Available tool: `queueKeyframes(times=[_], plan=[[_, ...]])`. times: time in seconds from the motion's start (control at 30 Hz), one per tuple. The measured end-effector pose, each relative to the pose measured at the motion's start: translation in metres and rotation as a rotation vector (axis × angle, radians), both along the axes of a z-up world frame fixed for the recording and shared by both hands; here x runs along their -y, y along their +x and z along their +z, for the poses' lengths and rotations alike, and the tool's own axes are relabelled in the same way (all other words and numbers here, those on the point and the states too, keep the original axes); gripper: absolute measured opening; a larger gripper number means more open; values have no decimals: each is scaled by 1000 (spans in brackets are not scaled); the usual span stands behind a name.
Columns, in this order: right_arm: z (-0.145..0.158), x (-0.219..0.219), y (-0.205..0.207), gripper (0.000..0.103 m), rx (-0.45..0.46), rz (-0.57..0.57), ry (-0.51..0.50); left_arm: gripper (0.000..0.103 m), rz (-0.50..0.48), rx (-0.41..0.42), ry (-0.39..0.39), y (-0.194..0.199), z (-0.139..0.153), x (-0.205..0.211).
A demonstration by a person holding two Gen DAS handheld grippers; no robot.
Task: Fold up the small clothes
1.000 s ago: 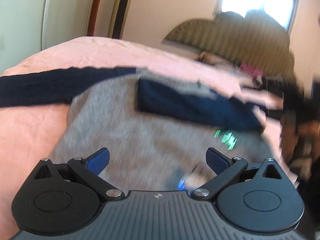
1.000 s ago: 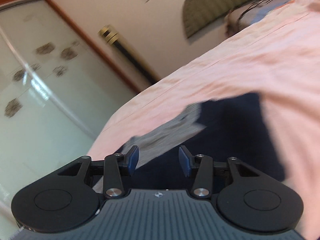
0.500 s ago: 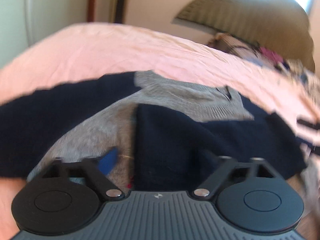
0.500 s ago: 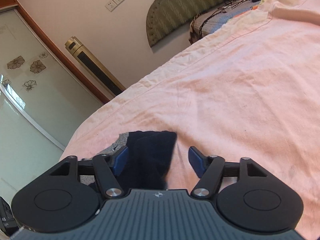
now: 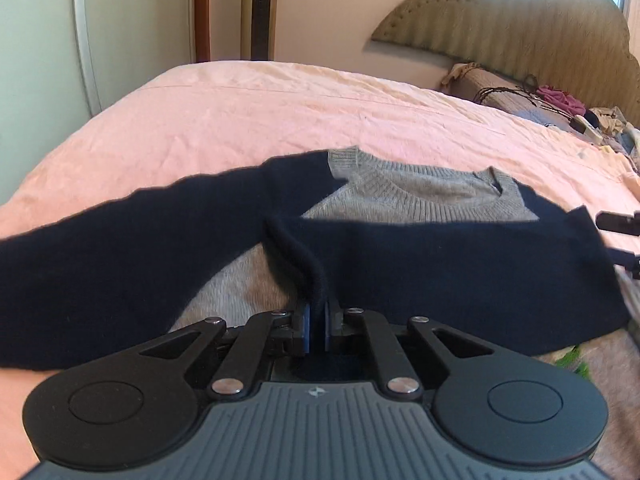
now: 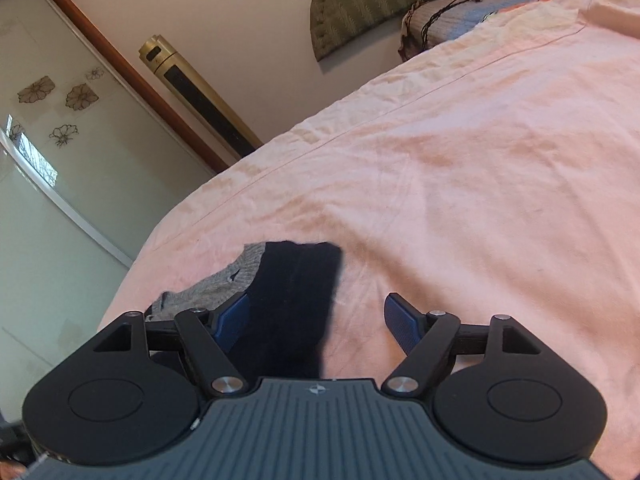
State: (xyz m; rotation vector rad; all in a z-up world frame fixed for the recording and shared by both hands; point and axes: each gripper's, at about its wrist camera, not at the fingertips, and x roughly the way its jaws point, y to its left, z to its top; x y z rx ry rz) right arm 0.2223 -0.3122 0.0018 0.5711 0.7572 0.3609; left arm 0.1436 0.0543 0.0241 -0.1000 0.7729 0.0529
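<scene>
A small grey sweater (image 5: 432,196) with navy sleeves lies on the pink bedsheet (image 5: 280,120). One navy sleeve (image 5: 120,248) stretches out to the left; the other navy sleeve (image 5: 460,264) is folded across the grey chest. My left gripper (image 5: 316,320) is shut on the cuff edge of that folded sleeve. In the right wrist view my right gripper (image 6: 320,320) is open, just above the shoulder end of the folded sleeve (image 6: 292,300), beside the grey collar (image 6: 224,280). The right gripper's fingers (image 5: 618,222) also show at the right edge of the left wrist view.
A padded headboard (image 5: 520,32) and a pile of clothes and cables (image 5: 560,100) sit at the bed's far right. A glass wardrobe door (image 6: 60,160) and a gold tower fan (image 6: 192,92) stand beyond the bed's left edge.
My left gripper has closed on the folded navy sleeve's cuff. My right gripper has opened wider and let go of the sleeve, which now lies flat across the sweater.
</scene>
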Motion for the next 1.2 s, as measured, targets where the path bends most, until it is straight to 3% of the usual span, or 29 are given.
queueKeyframes(times=[0.1,0.13,0.17,0.2,0.33,0.37,0.4,0.47,0.53,0.6,0.67,0.7,0.77,0.87,0.97,1.03,1.1,1.2], plan=[[-1,-21,5,76,-3,46,-65,11,27,17,-7,-3,-3,0],[-1,-26,6,67,7,50,-96,13,41,16,-10,-3,-2,-1],[-1,-31,10,28,-4,62,-132,18,59,16,-14,-5,1,-2],[-3,-32,15,13,-41,63,-147,21,81,20,-22,-8,4,-4],[11,-23,8,12,13,51,-144,27,77,104,-80,-29,20,-5],[17,-14,5,11,28,39,-131,32,62,119,-65,-32,23,-1],[19,-6,5,11,33,24,-124,44,54,129,-45,-33,24,3],[11,8,10,11,-17,4,-112,58,36,154,-26,-32,24,11],[-2,9,14,12,-86,29,-102,58,29,165,-25,-26,24,16],[0,8,9,18,-87,5,-86,58,-1,160,-30,-17,27,19],[16,10,1,52,-33,-86,-102,58,-31,159,-28,-7,28,23],[26,9,-6,56,29,-121,-115,58,-59,147,-34,0,27,26],[38,-1,-11,57,98,-80,-84,58,-111,103,-56,18,20,31],[35,-31,-2,58,68,71,-41,58,-119,-3,-67,49,-2,37],[13,-56,11,58,14,104,-147,61,-131,40,6,49,-12,40],[0,-47,11,49,48,70,-137,61,-160,30,3,42,-4,37],[5,-38,13,47,1,64,-94,61,-206,76,-36,42,13,24],[32,-49,17,54,97,135,-161,65,-160,150,100,69,33,13]])
